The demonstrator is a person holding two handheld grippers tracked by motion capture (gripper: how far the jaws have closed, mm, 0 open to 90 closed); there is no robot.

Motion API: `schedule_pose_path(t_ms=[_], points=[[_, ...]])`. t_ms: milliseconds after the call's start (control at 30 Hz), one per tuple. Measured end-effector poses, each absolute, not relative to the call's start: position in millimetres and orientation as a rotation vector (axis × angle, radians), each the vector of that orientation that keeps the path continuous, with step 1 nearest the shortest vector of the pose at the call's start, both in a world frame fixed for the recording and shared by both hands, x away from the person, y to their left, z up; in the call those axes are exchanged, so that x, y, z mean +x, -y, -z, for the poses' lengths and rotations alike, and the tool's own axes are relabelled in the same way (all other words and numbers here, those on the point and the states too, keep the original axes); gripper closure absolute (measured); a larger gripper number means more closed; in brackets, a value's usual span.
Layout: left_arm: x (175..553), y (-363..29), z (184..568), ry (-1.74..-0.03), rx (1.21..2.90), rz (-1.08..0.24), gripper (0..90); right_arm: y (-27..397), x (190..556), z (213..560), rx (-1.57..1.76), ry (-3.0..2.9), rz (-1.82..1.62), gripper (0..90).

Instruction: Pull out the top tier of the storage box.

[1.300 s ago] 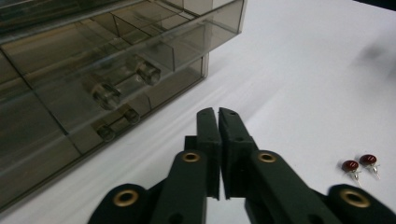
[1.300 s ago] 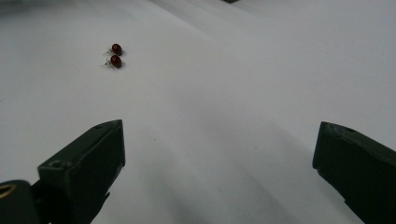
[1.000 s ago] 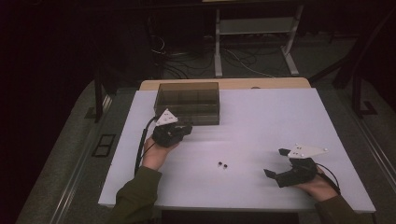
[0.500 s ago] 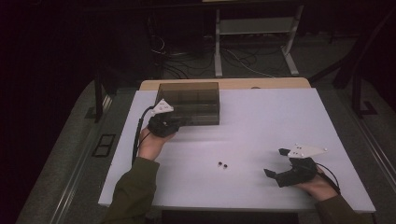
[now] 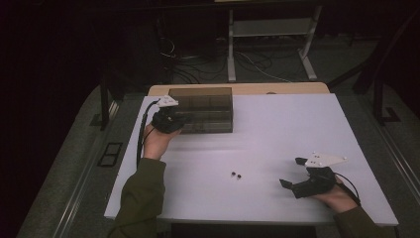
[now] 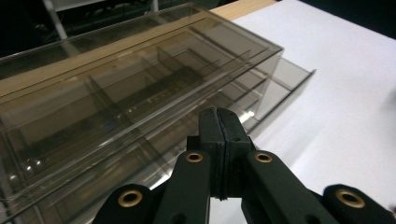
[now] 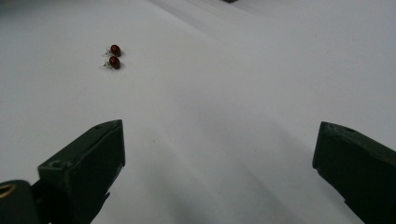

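Left gripper view: the left gripper (image 6: 219,140) has its jaws pressed together with nothing between them, tips just short of the smoked clear organiser box (image 6: 121,102), which lies directly ahead and slightly to the tool's left. One drawer (image 6: 280,81) stands partly drawn out ahead and to the right of the tips. High view puts the same left gripper (image 5: 167,119) at the near left corner of the box (image 5: 203,106).

Judgement: the box is thin rigid plastic, light, smooth and slippery, liable to slide on the white table (image 5: 277,129) or crack under a hard pinch. Take hold at the drawer's front lip, not the wall.

The right gripper (image 5: 292,173) rests unclenched and empty; two small red beads (image 7: 113,56) lie ahead to its left, well apart from it
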State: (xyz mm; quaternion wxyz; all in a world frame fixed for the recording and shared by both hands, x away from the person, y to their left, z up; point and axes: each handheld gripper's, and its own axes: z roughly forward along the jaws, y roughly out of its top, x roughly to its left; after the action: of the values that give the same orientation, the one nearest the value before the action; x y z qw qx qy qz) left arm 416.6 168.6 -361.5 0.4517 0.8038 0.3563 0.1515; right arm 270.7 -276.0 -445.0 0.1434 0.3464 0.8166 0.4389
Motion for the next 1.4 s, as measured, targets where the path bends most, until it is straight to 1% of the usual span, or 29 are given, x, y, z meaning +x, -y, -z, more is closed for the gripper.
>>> schedule_pose_path(t_ms=[267, 567, 767, 1400], points=[[425.7, -171.9, 371.3, -0.909, 2.01, -0.367, 88.7, 275.1, 270.8, 445.1, 0.993, -2.358, -1.269, 1.9], [428.4, -177.4, 379.1, -0.943, 1.978, -0.36, 88.8, 275.1, 270.8, 445.4, 0.992, -2.361, -1.263, 1.9], [426.9, -177.0, 378.8, -0.923, 2.005, -0.379, 88.8, 274.6, 270.7, 445.6, 0.99, -2.363, -1.261, 1.9], [421.7, -169.8, 381.9, -0.903, 2.033, -0.375, 88.8, 273.9, 270.6, 446.0, 0.985, -2.366, -1.258, 1.9]])
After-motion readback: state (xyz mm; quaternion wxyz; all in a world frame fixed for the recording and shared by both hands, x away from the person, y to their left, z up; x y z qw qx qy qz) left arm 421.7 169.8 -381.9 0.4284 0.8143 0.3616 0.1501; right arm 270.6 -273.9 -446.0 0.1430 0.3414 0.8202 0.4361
